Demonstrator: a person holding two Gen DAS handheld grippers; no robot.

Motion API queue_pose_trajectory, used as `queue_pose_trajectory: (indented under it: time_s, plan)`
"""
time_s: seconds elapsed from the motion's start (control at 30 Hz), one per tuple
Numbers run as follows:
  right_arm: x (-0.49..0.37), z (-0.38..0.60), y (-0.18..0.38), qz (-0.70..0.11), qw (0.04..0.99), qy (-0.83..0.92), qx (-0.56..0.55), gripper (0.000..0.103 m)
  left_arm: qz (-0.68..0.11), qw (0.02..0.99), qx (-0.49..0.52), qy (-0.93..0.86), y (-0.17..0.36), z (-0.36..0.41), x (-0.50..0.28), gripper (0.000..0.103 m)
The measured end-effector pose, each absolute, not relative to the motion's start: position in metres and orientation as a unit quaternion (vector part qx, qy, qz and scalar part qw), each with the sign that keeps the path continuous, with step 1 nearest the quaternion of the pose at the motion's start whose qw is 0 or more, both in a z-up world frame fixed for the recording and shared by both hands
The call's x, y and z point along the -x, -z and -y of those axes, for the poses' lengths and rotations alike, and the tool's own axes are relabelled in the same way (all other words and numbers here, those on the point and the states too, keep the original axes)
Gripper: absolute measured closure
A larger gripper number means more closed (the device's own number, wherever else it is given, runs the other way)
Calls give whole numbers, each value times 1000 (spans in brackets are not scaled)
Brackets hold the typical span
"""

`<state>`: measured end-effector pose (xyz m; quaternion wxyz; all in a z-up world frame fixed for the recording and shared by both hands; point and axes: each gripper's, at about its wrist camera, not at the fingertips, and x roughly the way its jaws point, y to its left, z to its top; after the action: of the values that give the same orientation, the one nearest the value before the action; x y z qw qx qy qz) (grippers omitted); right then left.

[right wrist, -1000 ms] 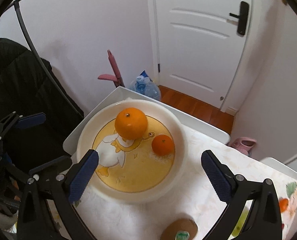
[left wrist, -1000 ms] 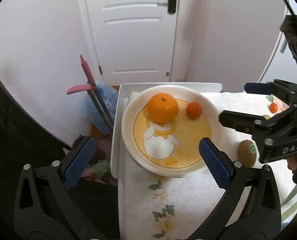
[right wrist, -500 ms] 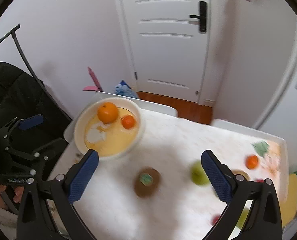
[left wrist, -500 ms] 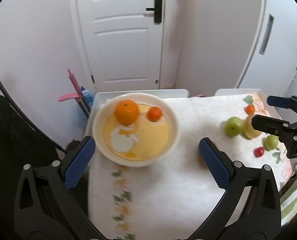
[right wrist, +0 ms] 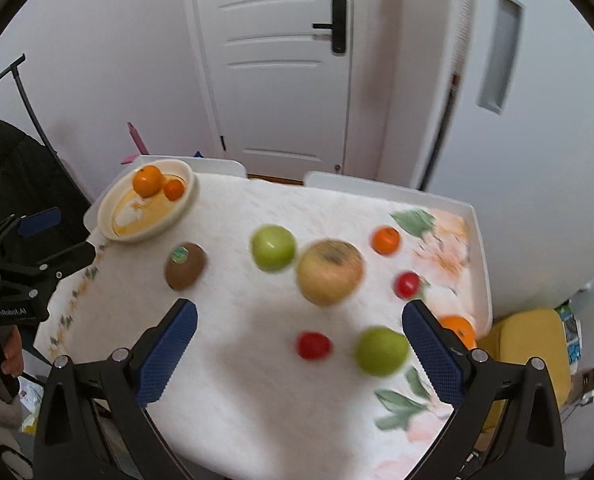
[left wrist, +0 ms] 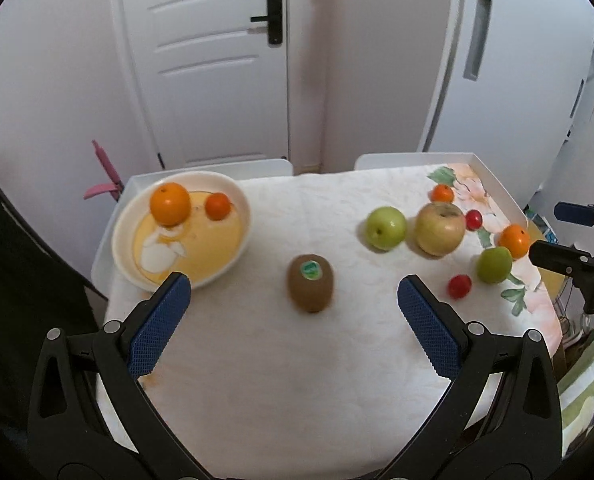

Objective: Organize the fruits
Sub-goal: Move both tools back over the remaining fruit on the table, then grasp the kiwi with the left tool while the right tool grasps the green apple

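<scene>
Blue textured pads frame both views: the left gripper (left wrist: pixel 293 312) hangs above the near table edge w/ jaws spread wide and nothing between them, and the right gripper (right wrist: pixel 299 338) is likewise wide apart and empty. Prob. both are held high and back to take in the whole spread before picking a fruit.

Nearest the left tongs, a kiwi (left wrist: pixel 310 283) w/ a green sticker lies alone mid-cloth, apart from everything; a likely next pick, being closest to the plate (left wrist: pixel 121 236). Right of it: two small red fruits, one near (left wrist: pixel 459 286), one farther (left wrist: pixel 474 219), two green apples (left wrist: pixel 386 227) (left wrist: pixel 494 264), a yellowish apple (left wrist: pixel 440 229), and two mandarins (left wrist: pixel 515 241) (left wrist: pixel 442 193), all loose on the floral cloth (left wrist: pixel 297 380), so unsorted.

Farther left, the plate sits at the table's far-left corner and holds an orange (left wrist: pixel 169 204) and a small mandarin (left wrist: pixel 217 206), just beside each other; sorting looks barely begun.

Hard to read: the right wrist view is motion-blurred, so fruit edges smear; one mandarin (right wrist: pixel 459 330) is partly behind the right finger. Whether the red fruits are tomatoes or cherries, can't tell. Plate's picture is partly covered by the orange.
</scene>
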<state>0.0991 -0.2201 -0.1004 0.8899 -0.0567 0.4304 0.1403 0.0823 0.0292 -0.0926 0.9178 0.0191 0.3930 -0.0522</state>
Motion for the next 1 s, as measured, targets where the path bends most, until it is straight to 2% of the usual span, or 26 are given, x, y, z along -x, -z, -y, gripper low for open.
queue_pose_trajectory:
  time_s: [0.57, 0.7, 0.83, 1.0]
  plan:
    - [-107, 290, 182, -456, 884, -103, 1, 1, -405, 914, -39, 2, 182, 4, -130, 0]
    - [-110, 293, 197, -459, 883, -99, -8, 1, -417, 908, -33, 2, 198, -1, -144, 5]
    - [-114, 293, 211, -468, 877, -103, -22, 3, -434, 900, -26, 13, 212, -2, -151, 19]
    - [-117, 292, 217, -472, 875, -104, -28, 4, -441, 897, -19, 19, 219, -1, -153, 25]
